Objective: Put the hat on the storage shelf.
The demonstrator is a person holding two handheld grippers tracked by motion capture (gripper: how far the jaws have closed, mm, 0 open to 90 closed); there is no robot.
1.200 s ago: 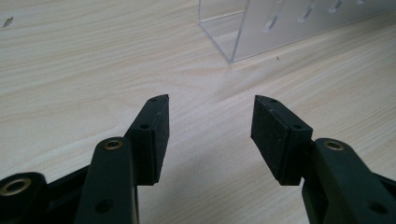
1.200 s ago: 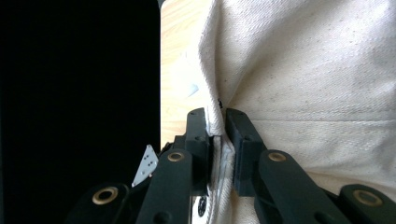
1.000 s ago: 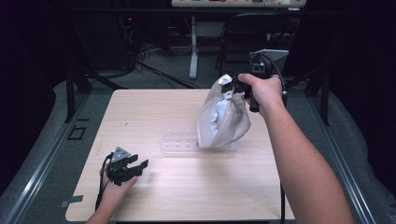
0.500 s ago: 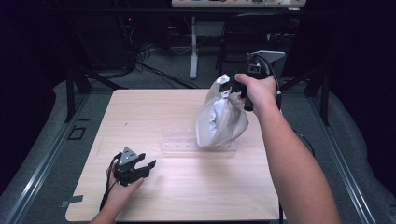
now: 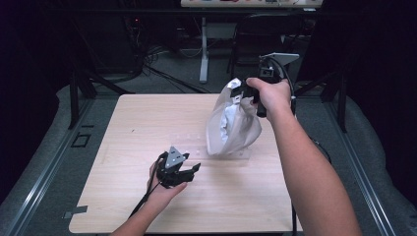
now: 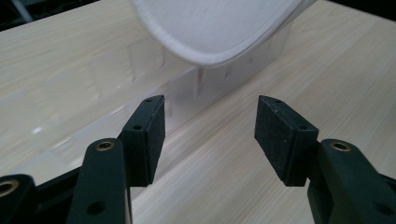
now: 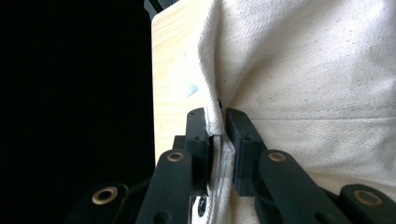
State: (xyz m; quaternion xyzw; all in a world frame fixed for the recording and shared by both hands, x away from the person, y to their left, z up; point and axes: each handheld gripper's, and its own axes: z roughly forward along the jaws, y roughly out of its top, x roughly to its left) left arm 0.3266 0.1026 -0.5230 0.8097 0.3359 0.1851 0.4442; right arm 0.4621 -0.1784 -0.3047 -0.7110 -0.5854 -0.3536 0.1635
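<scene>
The cloth bag (image 5: 231, 125) hangs over the clear tray (image 5: 216, 147), its top edge pinched by the right hand-held gripper (image 5: 242, 94). The left hand-held gripper (image 5: 189, 172) sits near the tray, jaws spread, just been opening, nothing between them. Likely step: steadying the bag. Next, the left must grasp the bag's bottom or the tray on the table (image 5: 137, 123)

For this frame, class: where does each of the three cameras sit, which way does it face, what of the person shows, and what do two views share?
High view: above the person's side, facing forward and down on the wooden table; both forearms, left gripper, right gripper.
Left gripper view: rides the left gripper, facing low across the table at the clear plastic tray; open black jaws.
Right gripper view: rides the right gripper, pinching the cream cloth bag.
Shared: all three show the bag.
</scene>
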